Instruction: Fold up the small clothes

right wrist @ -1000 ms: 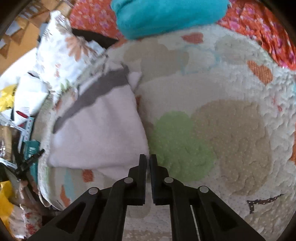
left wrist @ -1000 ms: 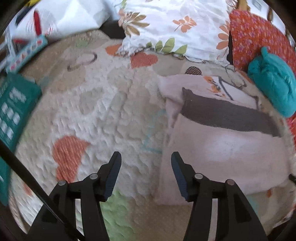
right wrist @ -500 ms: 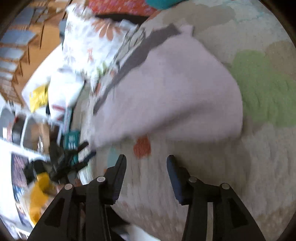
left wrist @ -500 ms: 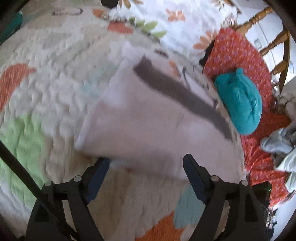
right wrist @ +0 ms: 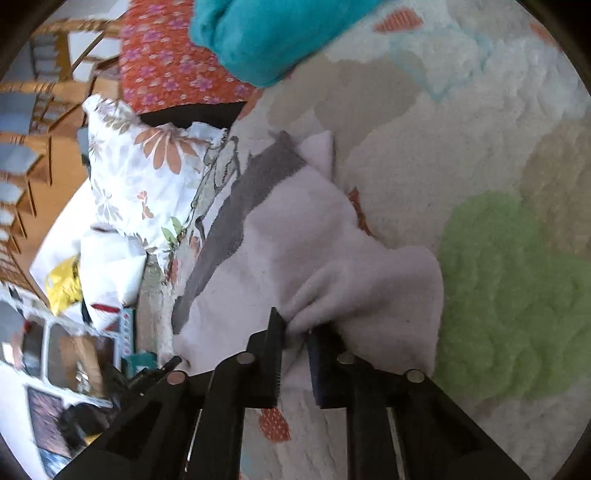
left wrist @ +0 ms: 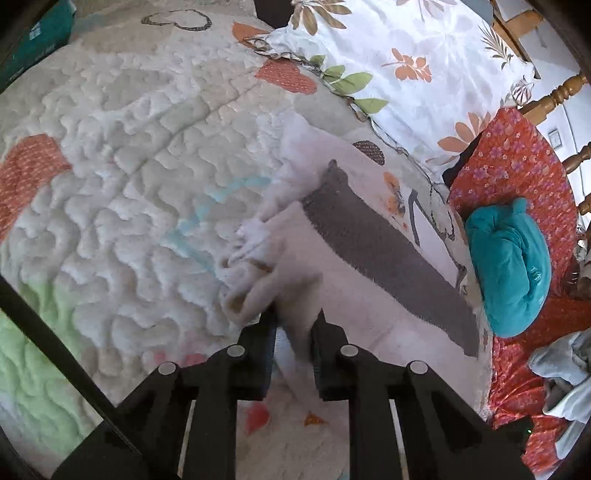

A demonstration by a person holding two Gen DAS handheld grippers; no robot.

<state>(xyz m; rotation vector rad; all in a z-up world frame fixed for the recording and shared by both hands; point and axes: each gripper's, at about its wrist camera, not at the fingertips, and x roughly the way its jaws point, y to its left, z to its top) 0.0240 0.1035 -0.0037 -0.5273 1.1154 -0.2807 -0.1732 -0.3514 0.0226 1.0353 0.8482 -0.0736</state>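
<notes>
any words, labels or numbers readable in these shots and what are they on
Nothing here can be read.
Teal box, left wrist view: pale print, too small and blurred to read.
Teal bundle: a faint mark, not legible.
Cluttered packages, right wrist view: red and white markings, too blurred to read.
Pale garment with its grey band: no text.
Quilt: only heart shapes, no words.

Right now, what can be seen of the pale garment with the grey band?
The garment is small, pale pinkish-white and fleecy, with a broad dark grey band across it. It lies partly folded on the quilt, near the floral pillow and teal bundle. Its near edge is bunched up: the left hand-held gripper and right hand-held gripper have just closed on it, each pinching a fold.
</notes>
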